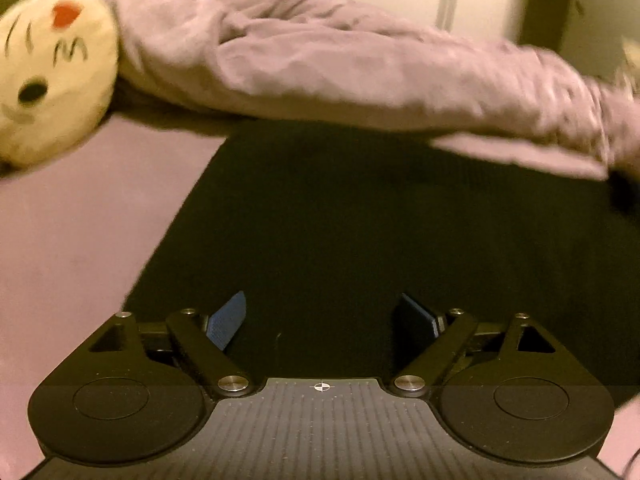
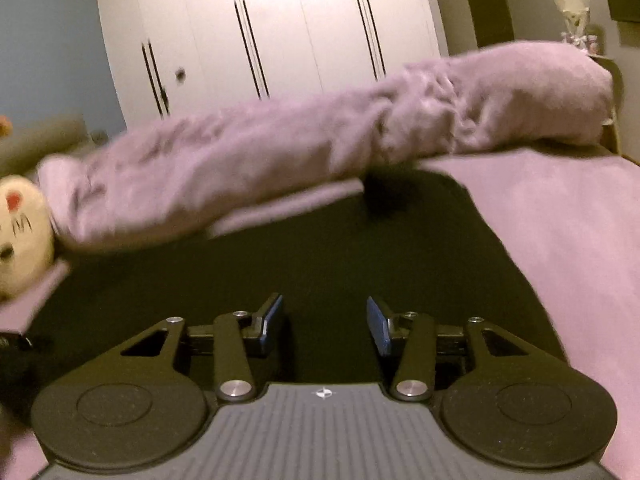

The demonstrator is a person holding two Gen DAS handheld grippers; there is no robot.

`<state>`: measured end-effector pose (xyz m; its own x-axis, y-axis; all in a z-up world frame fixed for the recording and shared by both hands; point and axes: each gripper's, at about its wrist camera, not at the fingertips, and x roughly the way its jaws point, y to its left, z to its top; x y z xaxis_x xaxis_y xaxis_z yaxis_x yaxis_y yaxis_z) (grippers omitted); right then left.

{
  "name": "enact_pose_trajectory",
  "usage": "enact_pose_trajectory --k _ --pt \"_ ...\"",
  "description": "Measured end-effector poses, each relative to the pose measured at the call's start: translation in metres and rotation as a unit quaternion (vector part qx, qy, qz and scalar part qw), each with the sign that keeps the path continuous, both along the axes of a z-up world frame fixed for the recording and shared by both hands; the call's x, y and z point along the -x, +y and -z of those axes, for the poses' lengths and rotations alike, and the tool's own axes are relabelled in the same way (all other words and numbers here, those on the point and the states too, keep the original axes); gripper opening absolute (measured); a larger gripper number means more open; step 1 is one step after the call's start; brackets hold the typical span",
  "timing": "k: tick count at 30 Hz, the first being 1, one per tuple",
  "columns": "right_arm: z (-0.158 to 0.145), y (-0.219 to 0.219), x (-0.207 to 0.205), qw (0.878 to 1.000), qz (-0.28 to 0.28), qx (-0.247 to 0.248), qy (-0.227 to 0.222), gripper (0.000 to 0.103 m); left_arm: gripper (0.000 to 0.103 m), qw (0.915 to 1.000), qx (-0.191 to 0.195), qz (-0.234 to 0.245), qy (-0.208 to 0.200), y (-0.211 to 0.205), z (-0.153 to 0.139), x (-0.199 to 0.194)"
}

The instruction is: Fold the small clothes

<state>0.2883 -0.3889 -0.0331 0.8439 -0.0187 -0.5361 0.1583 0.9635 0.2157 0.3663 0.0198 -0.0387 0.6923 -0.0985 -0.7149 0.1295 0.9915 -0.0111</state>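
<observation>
On the pink bed (image 2: 560,240), both grippers (image 1: 320,320) (image 2: 326,322) gape empty over black cloth (image 1: 360,220).

Dim, warm yellowish light around me. White wardrobe (image 2: 272,36) ahead, dark vertical handles on its doors. Blue-grey wall (image 2: 44,48) left of it. Bed with mauve sheet (image 2: 568,248), bunched mauve duvet (image 2: 280,152) across.

matt black cloth garment (image 1: 360,220); crumpled mauve fabric duvet (image 1: 340,60); plush toy (image 1: 52,72).
</observation>
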Motion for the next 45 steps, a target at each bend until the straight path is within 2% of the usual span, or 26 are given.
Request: enact_pose_trajectory --k 1,2,3,5,7,9,10,11,12,16,21,25,27,31,33,34,39,42,45 --pt "0.005 -0.005 0.004 1.000 0.013 0.012 0.016 0.033 0.089 0.9997 -0.023 0.004 -0.003 0.000 -0.001 0.003" --pt "0.008 -0.012 0.009 0.999 0.027 0.026 0.026 0.015 0.089 0.9991 -0.042 -0.005 -0.004 0.002 -0.002 0.003" --pt "0.008 -0.022 0.016 0.998 0.045 0.031 0.028 0.001 0.089 0.9983 -0.052 -0.025 0.000 0.008 -0.005 0.004" --pt "0.001 -0.042 0.033 0.996 0.084 0.001 0.020 0.001 0.089 0.9979 -0.015 -0.061 0.015 0.029 -0.012 0.008" --pt "-0.007 -0.052 0.049 0.994 0.112 -0.018 0.010 0.002 0.089 0.9950 0.040 -0.086 0.030 0.050 -0.016 0.018" --pt "-0.008 -0.060 0.063 0.991 0.126 -0.044 0.005 0.008 0.089 0.9926 0.058 -0.099 0.038 0.060 -0.014 0.033" --pt "-0.008 -0.064 0.069 0.988 0.141 -0.055 0.012 0.016 0.090 0.9920 0.058 -0.102 0.044 0.063 -0.013 0.039" --pt "-0.007 -0.067 0.071 0.986 0.157 -0.059 0.024 0.037 0.090 0.9915 0.059 -0.104 0.050 0.064 -0.010 0.045" --pt "-0.005 -0.070 0.075 0.984 0.163 -0.069 0.026 0.039 0.090 0.9909 0.060 -0.107 0.056 0.065 -0.007 0.052" --pt "0.000 -0.076 0.091 0.977 0.153 -0.145 0.035 0.039 0.091 0.9837 0.101 -0.119 0.090 0.068 0.001 0.068" --pt "0.007 -0.070 0.084 0.981 0.124 -0.137 0.061 0.040 0.091 0.9816 0.112 -0.122 0.095 0.063 -0.004 0.073" --pt "0.014 -0.078 0.085 0.972 0.134 -0.182 0.062 0.041 0.091 0.9794 0.127 -0.120 0.101 0.058 -0.006 0.079" --pt "0.014 -0.075 0.083 0.977 0.123 -0.161 0.061 0.041 0.091 0.9799 0.124 -0.115 0.105 0.054 -0.003 0.079" --pt "0.008 -0.060 0.075 0.992 0.088 -0.075 0.060 0.041 0.092 0.9822 0.112 -0.106 0.107 0.048 -0.002 0.082" --pt "0.007 -0.053 0.074 0.995 0.068 -0.046 0.058 0.037 0.092 0.9823 0.110 -0.105 0.109 0.046 -0.001 0.082" --pt "0.007 -0.053 0.073 0.995 0.065 -0.040 0.057 0.036 0.093 0.9821 0.111 -0.107 0.109 0.046 -0.001 0.083" --pt "0.004 -0.050 0.072 0.997 0.047 -0.023 0.052 0.015 0.093 0.9823 0.105 -0.108 0.112 0.041 -0.001 0.077" --pt "0.002 -0.044 0.069 0.998 0.040 0.002 0.054 0.014 0.093 0.9822 0.102 -0.110 0.113 0.040 -0.001 0.076" --pt "0.001 -0.043 0.067 0.998 0.038 0.002 0.055 0.014 0.093 0.9824 0.099 -0.110 0.114 0.038 -0.001 0.076"
